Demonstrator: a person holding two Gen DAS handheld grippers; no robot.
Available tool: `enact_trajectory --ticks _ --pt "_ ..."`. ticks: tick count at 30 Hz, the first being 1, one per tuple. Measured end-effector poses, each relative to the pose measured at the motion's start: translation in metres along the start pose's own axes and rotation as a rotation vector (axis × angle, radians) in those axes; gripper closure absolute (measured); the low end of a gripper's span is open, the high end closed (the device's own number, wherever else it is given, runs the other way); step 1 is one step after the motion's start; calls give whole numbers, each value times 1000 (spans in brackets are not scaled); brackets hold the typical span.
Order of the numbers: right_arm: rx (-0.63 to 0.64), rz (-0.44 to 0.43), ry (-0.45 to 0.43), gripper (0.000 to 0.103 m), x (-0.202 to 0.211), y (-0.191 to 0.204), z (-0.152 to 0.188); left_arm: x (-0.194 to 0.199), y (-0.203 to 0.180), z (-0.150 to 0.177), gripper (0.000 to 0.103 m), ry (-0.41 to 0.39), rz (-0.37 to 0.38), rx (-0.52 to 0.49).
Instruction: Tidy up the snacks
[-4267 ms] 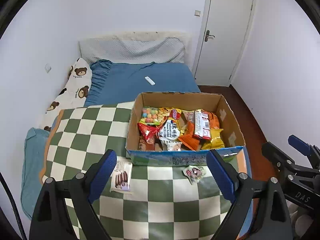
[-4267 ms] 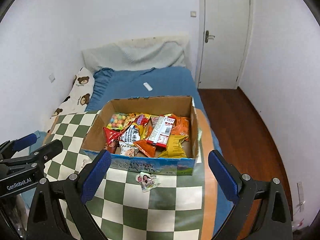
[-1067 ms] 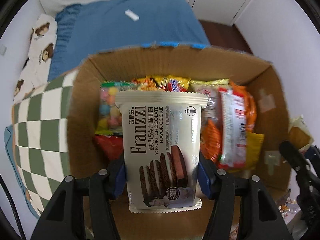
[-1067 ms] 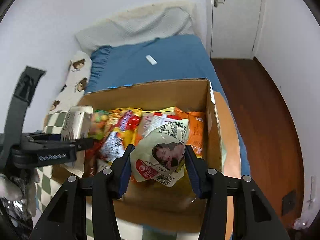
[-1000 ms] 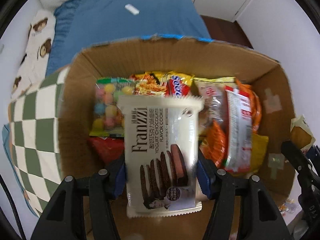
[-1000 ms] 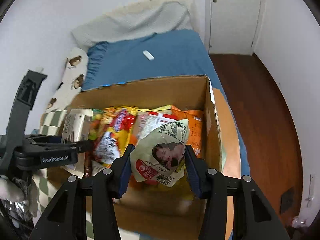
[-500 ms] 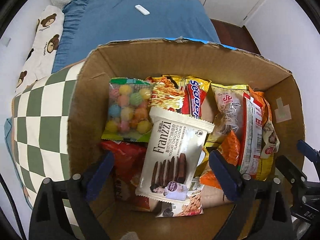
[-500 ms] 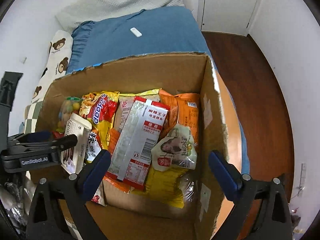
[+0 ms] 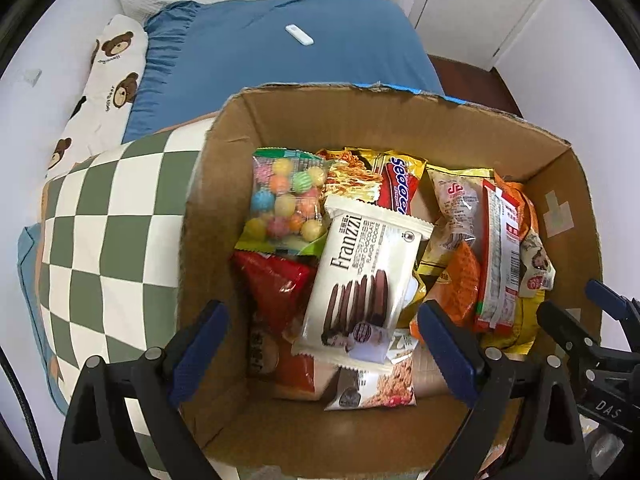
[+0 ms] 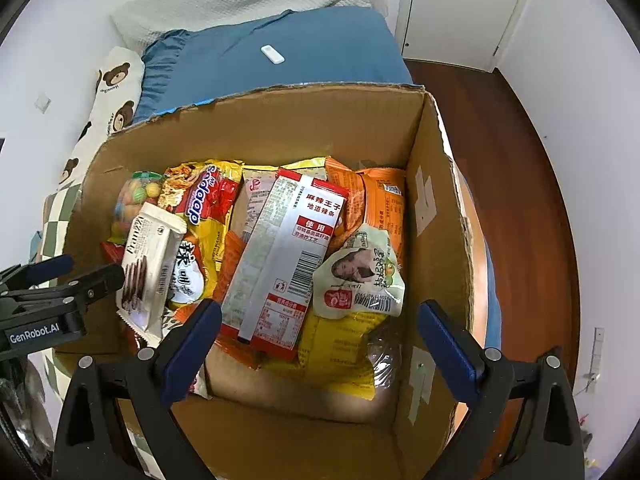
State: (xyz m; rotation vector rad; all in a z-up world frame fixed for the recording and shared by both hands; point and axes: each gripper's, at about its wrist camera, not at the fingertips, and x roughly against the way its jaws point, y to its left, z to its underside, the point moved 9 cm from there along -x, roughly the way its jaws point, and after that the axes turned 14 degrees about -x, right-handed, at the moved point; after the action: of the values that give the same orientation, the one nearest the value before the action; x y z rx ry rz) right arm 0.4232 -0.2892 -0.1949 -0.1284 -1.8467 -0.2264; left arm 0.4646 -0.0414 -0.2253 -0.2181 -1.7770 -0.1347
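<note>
Left gripper gapes empty above the brown cardboard box; right gripper likewise. The white Franzzi cookie packet lies between the left fingers, long axis toward the far wall.

A small white remote lies on the blue bedsheet. A bear-print pillow sits along the wall, near a green-and-white checkered blanket. Dark wooden floor runs toward a white door.
</note>
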Motion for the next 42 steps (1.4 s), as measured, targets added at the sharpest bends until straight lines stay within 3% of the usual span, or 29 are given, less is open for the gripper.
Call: enact_trajectory --ticks 11,25,33,42 --pt "19 -32 -145 3 58 4 20 62 -6 24 6 -159 -74 -8" --pt "61 -76 -397 1 179 -6 74 166 -26 87 6 -378 -132 -9" --pt "66 -125 -477 0 240 -11 117 218 -36 125 6 -474 -166 -16" --pt "50 -156 -515 0 282 -21 155 249 -43 166 6 -528 -211 -9"
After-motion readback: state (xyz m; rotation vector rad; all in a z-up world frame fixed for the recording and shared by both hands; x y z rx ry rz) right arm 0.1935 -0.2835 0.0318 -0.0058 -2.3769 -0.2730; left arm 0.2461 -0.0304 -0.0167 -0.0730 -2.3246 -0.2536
